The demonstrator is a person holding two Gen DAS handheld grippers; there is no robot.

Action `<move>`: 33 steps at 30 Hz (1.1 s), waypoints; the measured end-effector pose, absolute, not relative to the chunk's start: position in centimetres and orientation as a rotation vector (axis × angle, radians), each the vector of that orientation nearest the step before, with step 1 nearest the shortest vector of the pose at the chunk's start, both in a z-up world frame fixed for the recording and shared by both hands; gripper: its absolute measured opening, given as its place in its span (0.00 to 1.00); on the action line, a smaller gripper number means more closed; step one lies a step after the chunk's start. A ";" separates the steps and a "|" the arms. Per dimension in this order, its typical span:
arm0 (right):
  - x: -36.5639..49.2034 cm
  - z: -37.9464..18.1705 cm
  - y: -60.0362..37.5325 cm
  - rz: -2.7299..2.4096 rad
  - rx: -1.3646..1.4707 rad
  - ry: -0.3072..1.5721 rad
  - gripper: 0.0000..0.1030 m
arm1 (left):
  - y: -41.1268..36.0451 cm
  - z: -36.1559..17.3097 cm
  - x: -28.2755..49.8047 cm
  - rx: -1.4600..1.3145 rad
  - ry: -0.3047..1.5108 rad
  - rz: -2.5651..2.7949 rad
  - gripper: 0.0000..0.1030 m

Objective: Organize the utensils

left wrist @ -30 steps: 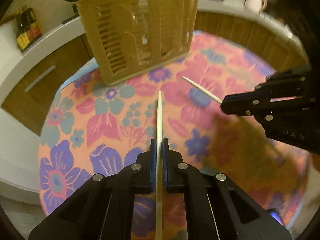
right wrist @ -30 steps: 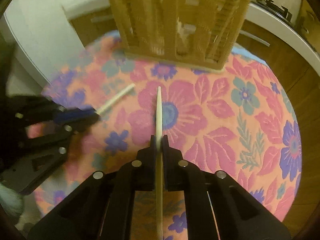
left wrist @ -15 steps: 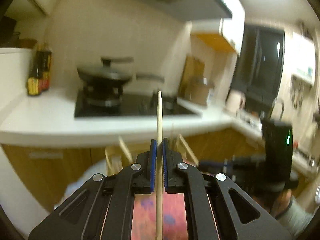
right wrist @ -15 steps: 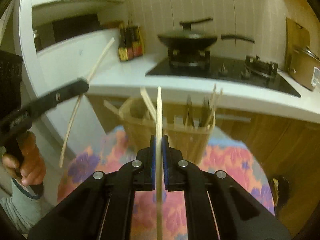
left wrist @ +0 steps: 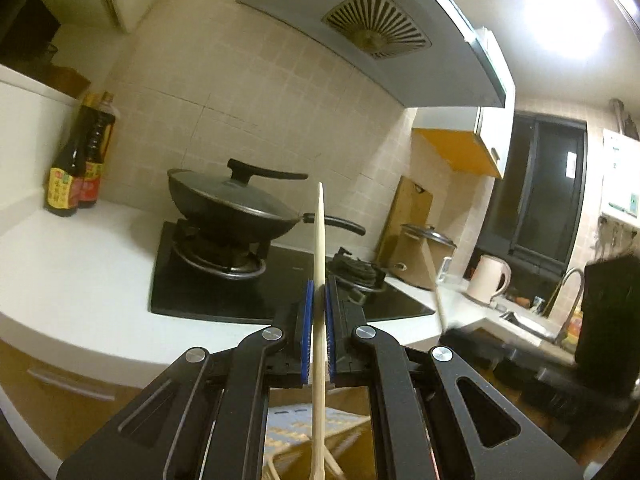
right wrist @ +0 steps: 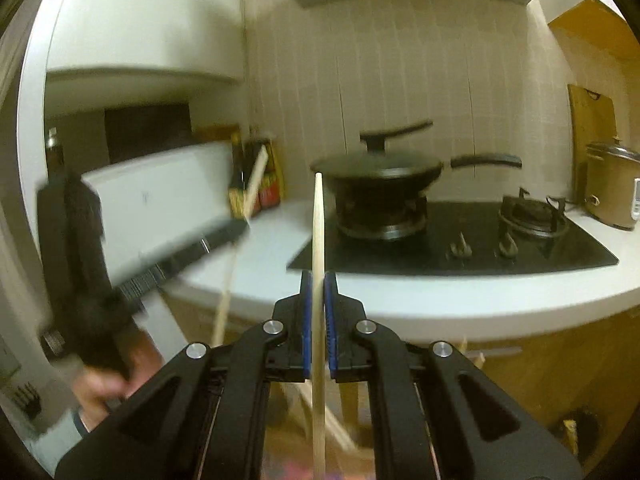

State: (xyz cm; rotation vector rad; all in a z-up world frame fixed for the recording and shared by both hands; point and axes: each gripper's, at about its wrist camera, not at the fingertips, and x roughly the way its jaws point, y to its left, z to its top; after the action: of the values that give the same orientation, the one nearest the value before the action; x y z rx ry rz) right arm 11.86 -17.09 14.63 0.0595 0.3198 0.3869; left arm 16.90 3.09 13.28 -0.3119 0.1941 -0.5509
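Chopsticks, two of them, one per claw. Left gripper (left wrist: pixel 317 336) is clamped on a chopstick (left wrist: pixel 319 264) that stands nearly upright between its blue pads, and the right gripper (right wrist: pixel 316 328) pinches its own chopstick (right wrist: pixel 317 240) the same way. Both point up toward the stove, where one lidded wok (left wrist: pixel 232 206) sits. Holder (left wrist: pixel 296 432) is just below the left claw, only its woven rim peeking through. I'd say line each lower end over an opening first, keep the sticks vertical, then lower slowly before letting go, or they'll catch the rim.
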 end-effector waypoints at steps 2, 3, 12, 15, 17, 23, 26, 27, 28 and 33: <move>12.8 14.5 -17.3 0.383 0.096 0.297 0.04 | 2.9 12.2 17.7 -0.325 0.198 -0.563 0.04; 13.4 14.3 -17.4 0.373 0.111 0.287 0.04 | 3.0 11.9 17.9 -0.327 0.193 -0.562 0.04; 14.8 10.9 -16.5 0.240 0.051 0.208 0.04 | 1.8 9.2 17.7 -0.266 0.151 -0.534 0.04; 14.2 10.2 -16.9 0.256 0.052 0.217 0.05 | 2.4 8.6 16.7 -0.268 0.110 -0.613 0.05; 13.1 9.8 -17.2 0.267 0.053 0.235 0.06 | 2.8 8.2 16.2 -0.281 0.137 -0.611 0.12; 9.5 8.8 -18.8 0.285 0.088 0.283 0.52 | 4.1 7.5 13.9 -0.293 0.195 -0.607 0.44; 6.9 8.5 -19.6 0.290 0.086 0.309 0.52 | 5.0 7.9 11.3 -0.274 0.209 -0.585 0.54; 6.1 8.3 -19.9 0.288 0.087 0.314 0.52 | 5.5 8.1 10.0 -0.271 0.210 -0.579 0.55; 4.9 8.0 -20.3 0.288 0.087 0.325 0.53 | 5.8 8.2 9.3 -0.271 0.209 -0.572 0.60; 1.5 6.1 -21.5 0.271 0.063 0.372 0.56 | 6.7 8.6 4.5 -0.257 0.224 -0.491 0.75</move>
State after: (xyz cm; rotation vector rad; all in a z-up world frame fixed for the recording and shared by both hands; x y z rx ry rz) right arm 1.46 -21.47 6.10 0.0633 0.3715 0.2715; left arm 4.51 6.68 8.64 -0.2568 0.2237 -0.4907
